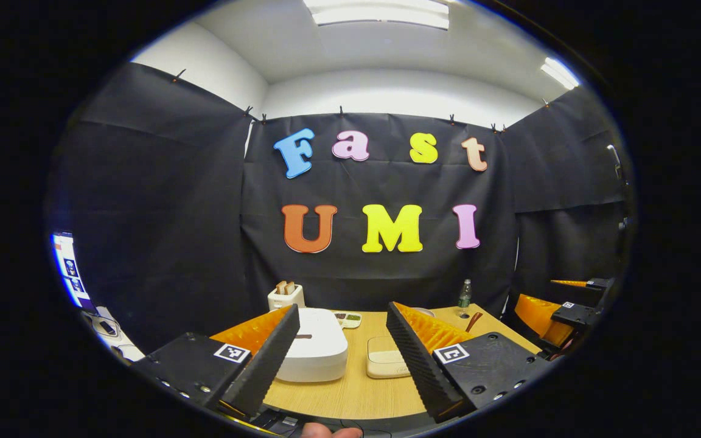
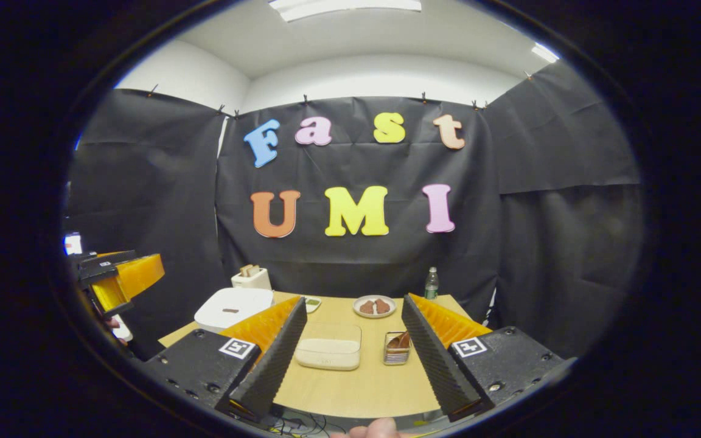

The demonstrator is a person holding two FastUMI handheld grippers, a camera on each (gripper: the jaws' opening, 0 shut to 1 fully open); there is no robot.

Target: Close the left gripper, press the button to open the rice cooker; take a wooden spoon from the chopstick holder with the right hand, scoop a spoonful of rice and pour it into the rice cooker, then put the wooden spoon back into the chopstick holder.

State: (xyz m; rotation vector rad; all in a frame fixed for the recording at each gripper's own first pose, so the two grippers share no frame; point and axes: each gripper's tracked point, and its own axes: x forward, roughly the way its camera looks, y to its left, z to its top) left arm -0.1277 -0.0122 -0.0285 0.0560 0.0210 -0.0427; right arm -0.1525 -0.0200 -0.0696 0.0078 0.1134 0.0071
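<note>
The left gripper (image 1: pixel 342 347) hangs above the near edge of the counter (image 1: pixel 356 389) with its jaws spread wide, holding nothing. The white rice cooker (image 1: pixel 314 353), lid down, sits just past its left finger. The right gripper (image 2: pixel 350 347) is likewise wide open and empty. Between its fingers lie a flat beige container (image 2: pixel 329 353) and, to the right, the chopstick holder (image 2: pixel 397 350) with the wooden spoon (image 2: pixel 400 342) in it. Farther back stand a plate (image 2: pixel 375 306) and a bottle (image 2: pixel 431 283).
</note>
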